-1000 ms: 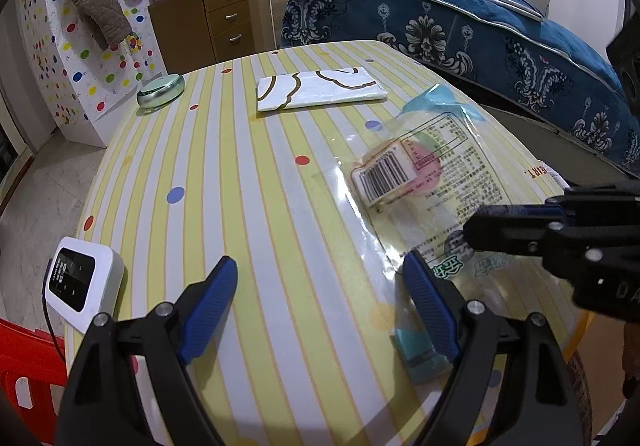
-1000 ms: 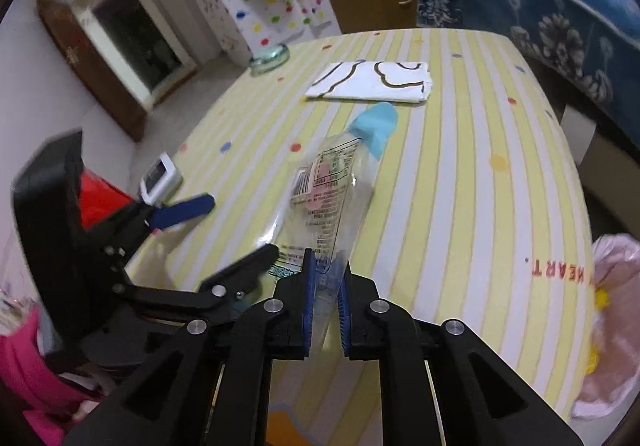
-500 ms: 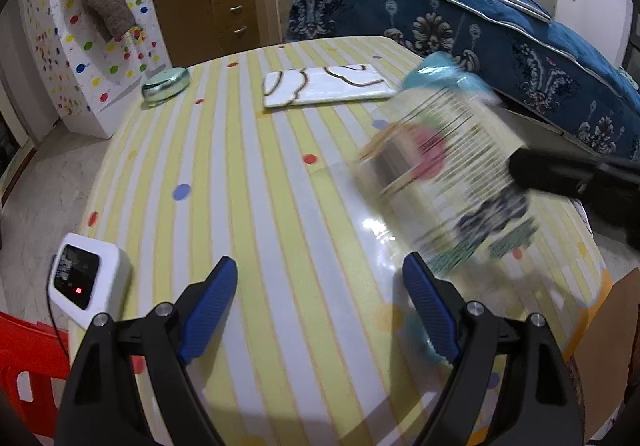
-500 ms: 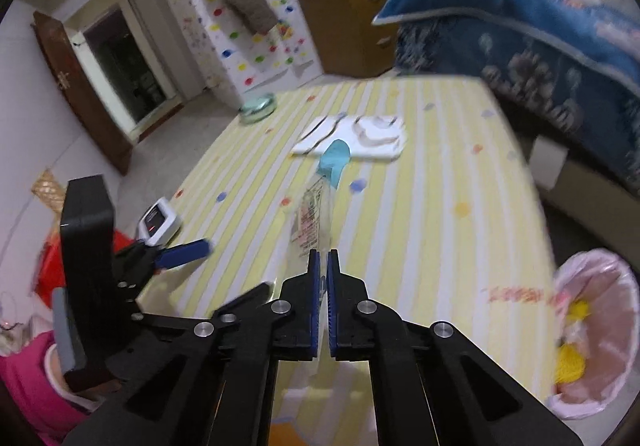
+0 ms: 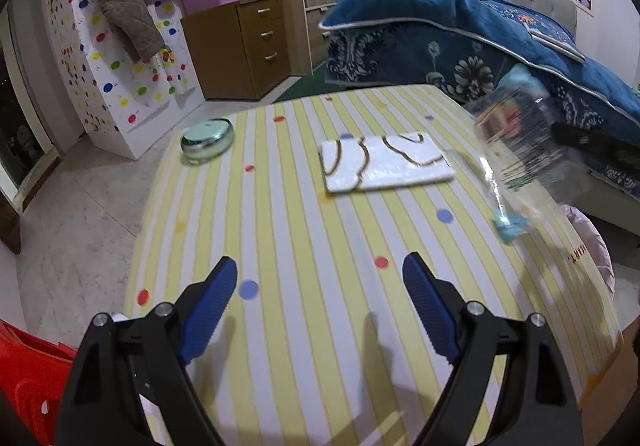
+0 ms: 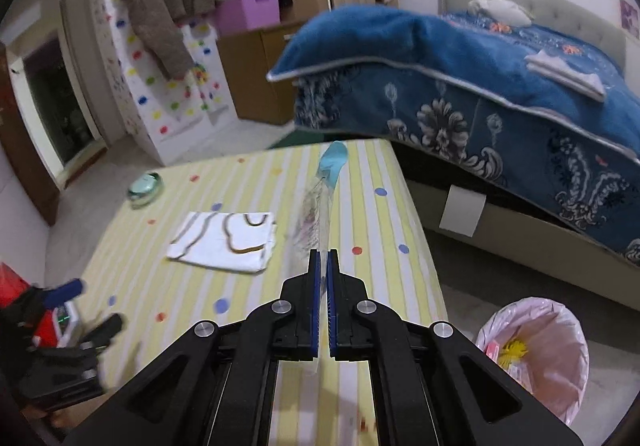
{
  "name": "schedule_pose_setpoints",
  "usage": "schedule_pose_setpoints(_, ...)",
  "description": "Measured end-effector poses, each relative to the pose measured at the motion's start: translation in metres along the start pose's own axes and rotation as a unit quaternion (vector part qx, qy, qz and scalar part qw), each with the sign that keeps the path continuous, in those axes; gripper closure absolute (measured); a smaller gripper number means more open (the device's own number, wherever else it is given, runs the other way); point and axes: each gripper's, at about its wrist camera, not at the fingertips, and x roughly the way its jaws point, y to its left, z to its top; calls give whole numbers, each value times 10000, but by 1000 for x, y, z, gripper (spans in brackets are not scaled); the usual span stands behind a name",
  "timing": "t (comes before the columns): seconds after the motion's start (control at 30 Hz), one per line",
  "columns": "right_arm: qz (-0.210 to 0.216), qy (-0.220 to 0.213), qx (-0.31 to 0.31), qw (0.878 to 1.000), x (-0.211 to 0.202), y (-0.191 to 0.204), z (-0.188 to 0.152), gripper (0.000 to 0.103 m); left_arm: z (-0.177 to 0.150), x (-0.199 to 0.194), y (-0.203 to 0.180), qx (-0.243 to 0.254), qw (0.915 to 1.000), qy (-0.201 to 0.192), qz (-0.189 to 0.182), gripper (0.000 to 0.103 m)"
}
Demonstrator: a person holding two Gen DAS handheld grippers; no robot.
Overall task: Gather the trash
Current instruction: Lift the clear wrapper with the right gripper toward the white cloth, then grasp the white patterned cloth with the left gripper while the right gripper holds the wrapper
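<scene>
Clear plastic wrapper (image 6: 320, 206) now lifted off the striped counter (image 5: 320, 246), right gripper (image 6: 323, 270) jaws clamped on it, left gripper (image 5: 320, 298) jaws wide apart, pink-lined trash bin (image 6: 560, 366) beside the counter.

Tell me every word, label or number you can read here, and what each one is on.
Nothing can be read for certain.
Red letters on the edge of the tablecloth: too small and distorted to read.
Black print and a label on the plastic wrapper: blurred, unreadable.
Lit screen on the small white device: blurred, unreadable.
</scene>
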Motion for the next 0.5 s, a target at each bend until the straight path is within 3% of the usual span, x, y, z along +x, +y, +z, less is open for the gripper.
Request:
schedule_pose_setpoints(0.23,-154,467,-274,9984,43,12,13,100,7,-2,22,-166,9998,-17,87,20)
schedule_pose_setpoints(0.5,791,1017,-864,9879,27,47,-16,100,-3,4,39,-383,9991,143,83,20)
